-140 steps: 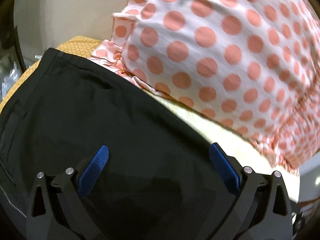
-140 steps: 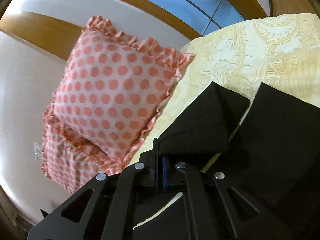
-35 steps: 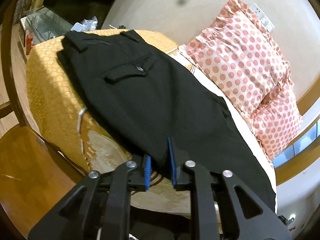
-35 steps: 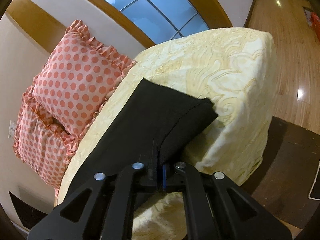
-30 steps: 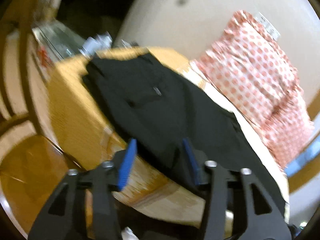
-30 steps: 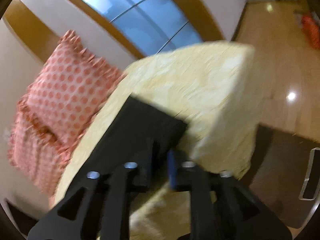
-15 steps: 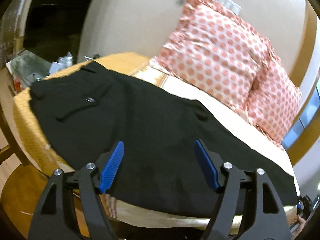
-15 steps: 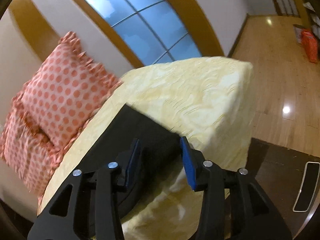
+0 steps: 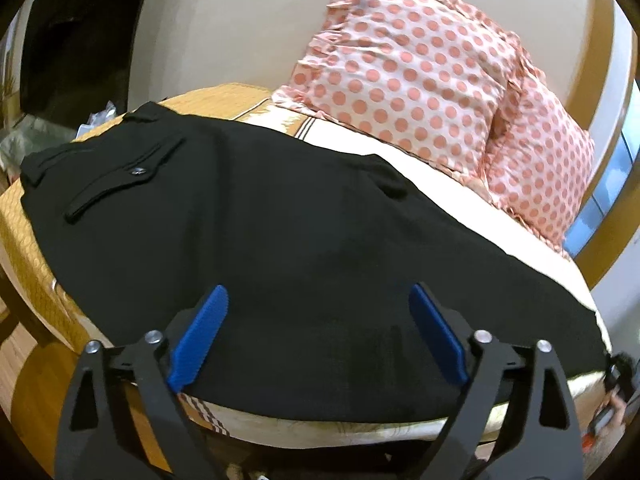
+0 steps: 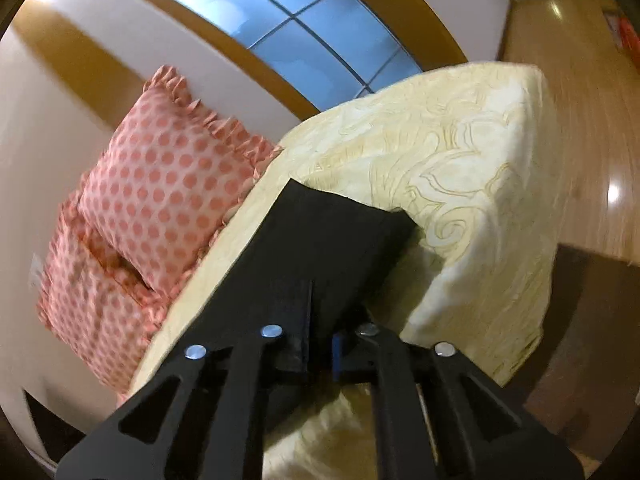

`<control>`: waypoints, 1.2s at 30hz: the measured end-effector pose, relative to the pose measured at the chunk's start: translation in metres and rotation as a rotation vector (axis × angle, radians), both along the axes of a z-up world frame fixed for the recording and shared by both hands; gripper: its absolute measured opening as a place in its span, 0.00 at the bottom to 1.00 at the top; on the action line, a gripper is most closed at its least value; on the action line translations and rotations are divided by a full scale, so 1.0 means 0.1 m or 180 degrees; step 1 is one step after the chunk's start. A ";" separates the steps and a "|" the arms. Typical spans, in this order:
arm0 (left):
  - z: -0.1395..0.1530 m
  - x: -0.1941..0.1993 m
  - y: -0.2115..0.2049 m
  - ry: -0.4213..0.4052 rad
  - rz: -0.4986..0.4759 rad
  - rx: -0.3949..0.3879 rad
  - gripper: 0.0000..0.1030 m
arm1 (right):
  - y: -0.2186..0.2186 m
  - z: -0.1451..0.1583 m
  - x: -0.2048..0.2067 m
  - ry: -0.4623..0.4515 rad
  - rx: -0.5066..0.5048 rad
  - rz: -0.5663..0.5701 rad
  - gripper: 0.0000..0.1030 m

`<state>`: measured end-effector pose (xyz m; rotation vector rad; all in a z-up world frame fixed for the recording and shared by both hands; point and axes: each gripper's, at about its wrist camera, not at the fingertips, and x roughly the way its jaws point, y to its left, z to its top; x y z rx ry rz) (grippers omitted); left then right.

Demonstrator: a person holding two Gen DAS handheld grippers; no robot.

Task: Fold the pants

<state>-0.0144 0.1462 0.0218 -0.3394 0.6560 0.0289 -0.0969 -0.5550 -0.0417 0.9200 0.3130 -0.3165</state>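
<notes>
Fingers (image 10: pixel 320 344) pinching black pants (image 10: pixel 320 240) hem, patterned bedspread (image 10: pixel 460 168)

light: warm, dim indoor; cool daylight through the blue paned window (image 10: pixel 292 20) | glare: bright spots on the glossy wooden floor (image 10: pixel 592 128), far right | blur: right wrist view smeared at its rim | distortion: strong fisheye, dark rounded corners | black trousers (image 9: pixel 280 232): nearly detailless

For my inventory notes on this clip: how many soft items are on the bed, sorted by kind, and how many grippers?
Black pants: 1
Polka-dot pillows: 2
Yellow bedspread: 1
Grippers: 2, the left gripper with jaws opening above the pants, the right gripper shut on the pants
Total: 6
</notes>
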 end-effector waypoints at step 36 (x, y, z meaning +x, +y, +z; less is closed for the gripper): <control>0.28 -0.29 0.43 -0.0453 0.0309 -0.0369 0.98 | 4.76 0.45 1.03 -0.0062 -0.2909 0.3742 0.05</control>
